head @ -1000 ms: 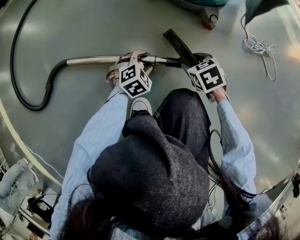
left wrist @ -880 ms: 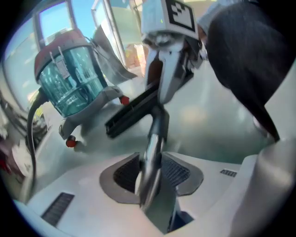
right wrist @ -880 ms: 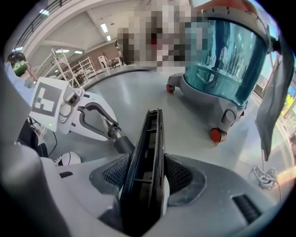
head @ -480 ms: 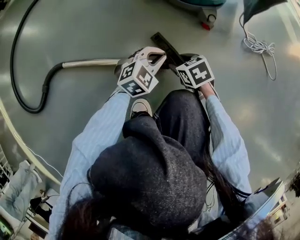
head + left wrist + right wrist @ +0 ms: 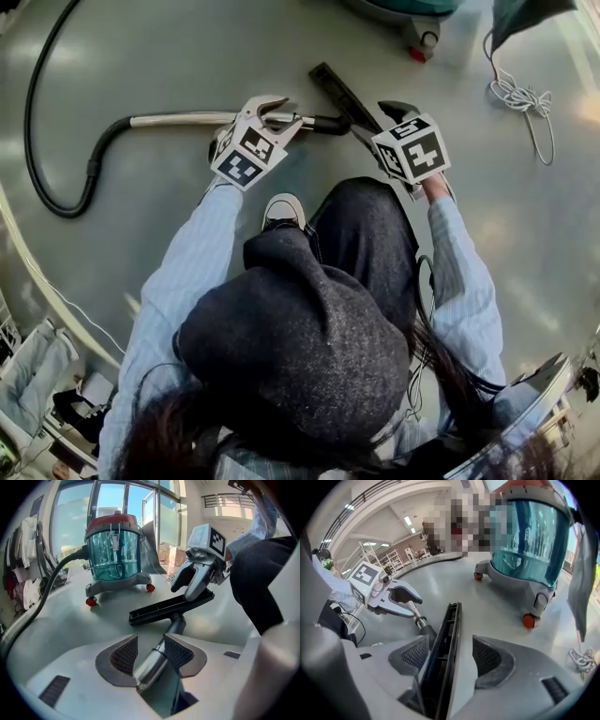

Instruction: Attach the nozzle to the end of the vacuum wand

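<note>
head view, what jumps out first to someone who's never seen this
Two grippers with black-and-white marker cubes, mid-frame beyond the person's hat. The left gripper, jaws just opening, straddles the shiny vacuum wand; the right gripper, also opening wider, straddles the black floor nozzle at its end. A black hose loops away at far left.

1 overhead view, 2 close gripper views, common nozzle (image 5: pixel 337 91)

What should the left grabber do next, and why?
Probably close the left gripper on the wand. Its jaws have just been opening, and the wand lies between them ungripped, its tip at the neck of the nozzle; a firm hold would steady the push.
</note>
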Demonstrator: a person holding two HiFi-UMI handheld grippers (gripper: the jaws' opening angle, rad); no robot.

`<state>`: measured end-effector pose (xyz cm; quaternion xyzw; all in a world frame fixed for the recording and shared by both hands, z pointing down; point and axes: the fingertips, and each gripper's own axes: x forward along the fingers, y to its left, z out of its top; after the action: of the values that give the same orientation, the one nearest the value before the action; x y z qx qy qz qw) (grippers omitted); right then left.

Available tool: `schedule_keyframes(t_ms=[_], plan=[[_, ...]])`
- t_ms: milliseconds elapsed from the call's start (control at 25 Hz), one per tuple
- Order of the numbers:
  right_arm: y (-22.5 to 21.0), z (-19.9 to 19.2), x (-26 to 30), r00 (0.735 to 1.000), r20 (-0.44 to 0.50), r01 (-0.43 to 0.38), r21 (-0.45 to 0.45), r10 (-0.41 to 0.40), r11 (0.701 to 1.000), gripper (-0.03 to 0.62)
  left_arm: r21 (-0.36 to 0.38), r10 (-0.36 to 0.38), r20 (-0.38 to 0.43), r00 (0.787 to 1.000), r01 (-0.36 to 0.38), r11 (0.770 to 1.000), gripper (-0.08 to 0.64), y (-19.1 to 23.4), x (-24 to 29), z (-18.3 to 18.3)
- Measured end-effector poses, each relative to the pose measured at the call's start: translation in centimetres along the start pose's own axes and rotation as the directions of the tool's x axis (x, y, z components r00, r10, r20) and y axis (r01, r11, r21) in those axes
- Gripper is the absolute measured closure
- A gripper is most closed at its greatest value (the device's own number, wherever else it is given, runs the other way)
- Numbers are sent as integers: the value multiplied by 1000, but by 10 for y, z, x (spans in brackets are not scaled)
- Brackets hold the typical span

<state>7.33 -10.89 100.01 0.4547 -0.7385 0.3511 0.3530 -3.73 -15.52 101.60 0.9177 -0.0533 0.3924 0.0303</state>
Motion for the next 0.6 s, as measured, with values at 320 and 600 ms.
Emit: schedule_keyframes(t_ms=[320, 600], plan=[[2, -1, -15, 999, -1, 37, -62, -37, 997, 319, -14, 33, -111, 993, -35, 999, 404, -12, -14, -43], [12, -40, -1, 987, -103, -115, 93, 125, 989, 321, 306, 115, -296, 948, -20, 952, 376, 13, -9, -90]])
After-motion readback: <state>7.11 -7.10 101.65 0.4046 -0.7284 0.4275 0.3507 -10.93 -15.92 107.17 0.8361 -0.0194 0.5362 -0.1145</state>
